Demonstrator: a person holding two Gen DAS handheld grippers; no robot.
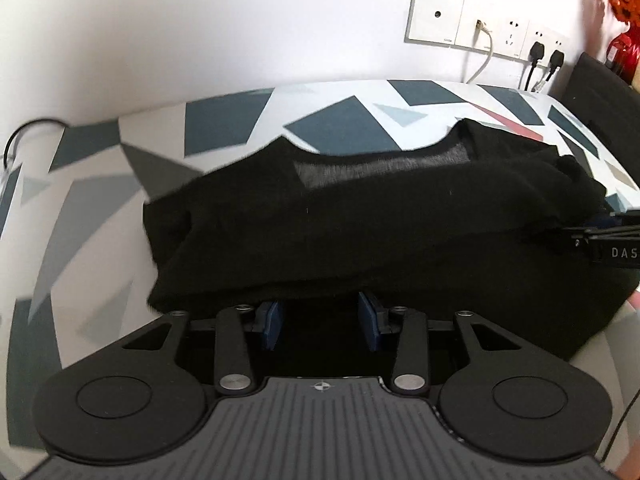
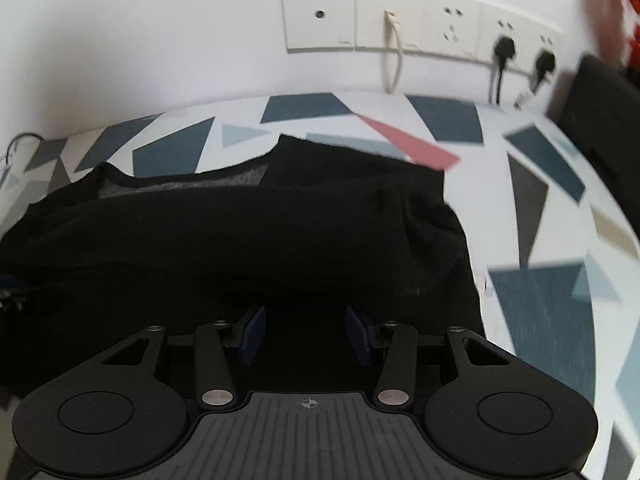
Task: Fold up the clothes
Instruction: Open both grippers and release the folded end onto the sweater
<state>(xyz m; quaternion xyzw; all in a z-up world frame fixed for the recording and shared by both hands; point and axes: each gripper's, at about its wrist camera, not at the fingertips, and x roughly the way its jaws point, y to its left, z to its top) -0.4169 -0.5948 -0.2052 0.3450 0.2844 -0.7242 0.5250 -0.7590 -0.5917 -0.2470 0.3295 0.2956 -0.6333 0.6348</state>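
White wall point(image 2: 160, 40) with a row of sockets point(image 2: 420, 20) backs the scene, and below it spreads the table point(image 1: 92, 216), covered in a print of grey, teal and pink shapes. On it lies the black garment point(image 1: 360, 220), a wide heap whose long axis runs from nine to three o'clock across both views; its neckline, a thinner greyish band, shows at twelve o'clock on the far side, and the cloth looks already doubled over itself in a thick roll, though how many folds it holds I cannot tell. The left gripper point(image 1: 322, 320) sits at six o'clock of the garment's left half, its blue fingers point(image 1: 272, 324) spread apart with the near hem draped just over their tips; nothing is visibly pinched between them. The right gripper point(image 2: 304, 330) stands likewise at six o'clock of the right half, fingers point(image 2: 252, 330) parted, the hem just ahead and over them. Both are about equally near the near edge, one toward each end of it. At three o'clock in the left view, the right tool's side juts in beside the cloth.
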